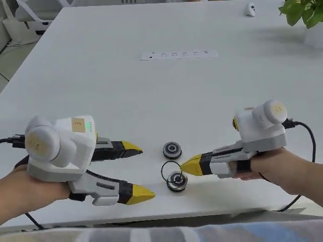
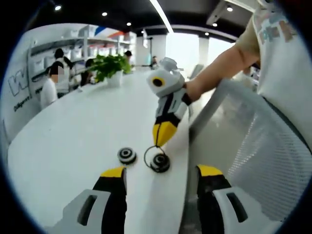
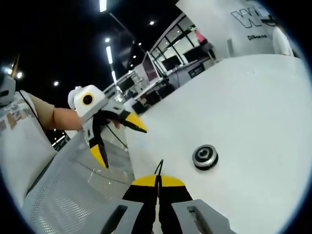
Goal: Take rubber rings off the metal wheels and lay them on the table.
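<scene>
Two metal wheels lie near the front edge of the white table (image 1: pixel 101 75): one farther back (image 1: pixel 172 149) (image 2: pixel 126 155) (image 3: pixel 204 156), one nearer (image 1: pixel 177 181) (image 2: pixel 160 163). A thin black rubber ring (image 1: pixel 163 170) (image 2: pixel 146 157) (image 3: pixel 159 168) loops beside the nearer wheel and overlaps it. My right gripper (image 1: pixel 191 165) (image 2: pixel 163 132) (image 3: pixel 157 181) is shut on the ring's edge. I cannot tell whether the ring still catches on that wheel. My left gripper (image 1: pixel 137 170) (image 2: pixel 162 171) (image 3: pixel 119 142) stands open just left of the wheels, holding nothing.
A white power strip (image 1: pixel 179 54) lies mid-table, with a small white device (image 1: pixel 250 9) and a green plant (image 1: pixel 303 11) (image 2: pixel 109 66) at the far right. The table's front edge runs just below the nearer wheel. A mesh chair (image 2: pixel 243 146) stands beside it.
</scene>
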`<state>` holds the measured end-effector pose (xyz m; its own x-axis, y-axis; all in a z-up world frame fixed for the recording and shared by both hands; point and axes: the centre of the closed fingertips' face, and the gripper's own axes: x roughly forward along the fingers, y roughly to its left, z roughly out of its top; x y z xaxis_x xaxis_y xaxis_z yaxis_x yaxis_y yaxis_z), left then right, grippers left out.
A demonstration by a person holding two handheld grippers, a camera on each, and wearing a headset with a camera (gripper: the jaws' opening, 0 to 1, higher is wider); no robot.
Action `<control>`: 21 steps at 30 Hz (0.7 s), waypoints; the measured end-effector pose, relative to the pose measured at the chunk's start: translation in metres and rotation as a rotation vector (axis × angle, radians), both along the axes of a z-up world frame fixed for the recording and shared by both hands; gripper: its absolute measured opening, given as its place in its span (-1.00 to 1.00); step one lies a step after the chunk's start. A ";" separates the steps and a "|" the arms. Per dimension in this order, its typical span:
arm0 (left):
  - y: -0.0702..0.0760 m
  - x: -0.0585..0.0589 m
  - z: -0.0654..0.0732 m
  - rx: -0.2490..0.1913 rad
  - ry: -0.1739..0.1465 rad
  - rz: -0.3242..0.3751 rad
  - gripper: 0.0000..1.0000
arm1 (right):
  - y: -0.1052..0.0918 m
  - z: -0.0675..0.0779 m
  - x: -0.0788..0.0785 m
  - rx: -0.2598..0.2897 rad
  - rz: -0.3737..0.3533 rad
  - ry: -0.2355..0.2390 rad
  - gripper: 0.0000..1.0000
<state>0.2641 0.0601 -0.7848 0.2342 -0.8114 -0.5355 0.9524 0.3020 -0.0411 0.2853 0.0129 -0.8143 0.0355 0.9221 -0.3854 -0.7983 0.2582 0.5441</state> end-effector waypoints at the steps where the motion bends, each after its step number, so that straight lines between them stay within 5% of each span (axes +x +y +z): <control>1: 0.002 0.000 0.001 -0.004 0.001 0.006 0.19 | 0.002 0.001 0.000 0.002 0.003 -0.001 -1.00; 21: 0.043 -0.006 -0.004 0.001 0.037 0.111 0.46 | 0.036 -0.002 0.001 -0.021 0.061 -0.006 -1.00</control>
